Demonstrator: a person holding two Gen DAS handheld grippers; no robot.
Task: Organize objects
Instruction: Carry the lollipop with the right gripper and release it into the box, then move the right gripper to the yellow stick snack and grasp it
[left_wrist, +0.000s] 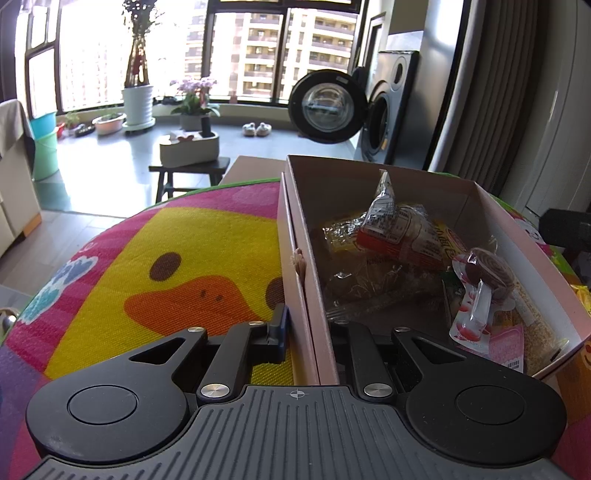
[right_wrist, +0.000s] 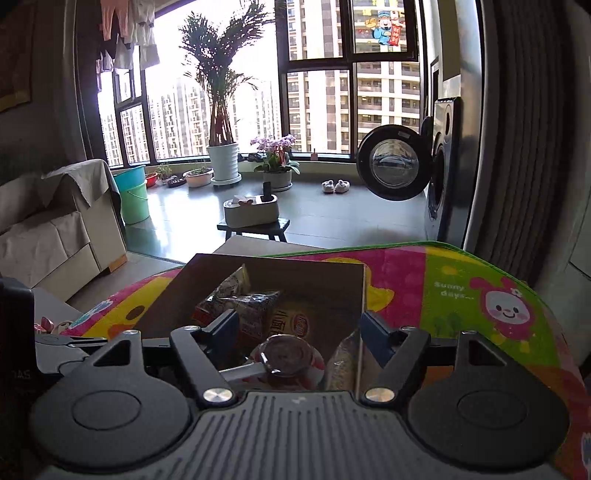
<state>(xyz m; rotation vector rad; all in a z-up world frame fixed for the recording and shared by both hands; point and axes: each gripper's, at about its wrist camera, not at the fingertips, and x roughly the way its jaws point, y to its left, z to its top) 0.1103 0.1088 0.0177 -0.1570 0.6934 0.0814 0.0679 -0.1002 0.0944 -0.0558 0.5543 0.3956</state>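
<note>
Left tool (left_wrist: 308, 328) pinches box (left_wrist: 295, 206) wall at lower centre, likely steadying it. Right tool (right_wrist: 299, 328) spread wide above lollipop (right_wrist: 288, 356) lying inside box, lower centre, snacks (left_wrist: 395, 236) behind.

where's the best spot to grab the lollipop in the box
Grip the lollipop by its flat wrapped stick end, coming from above and the near side. The round swirl head leans on the other snack packets, while the stick points toward the box's near end, free of the walls.
</note>
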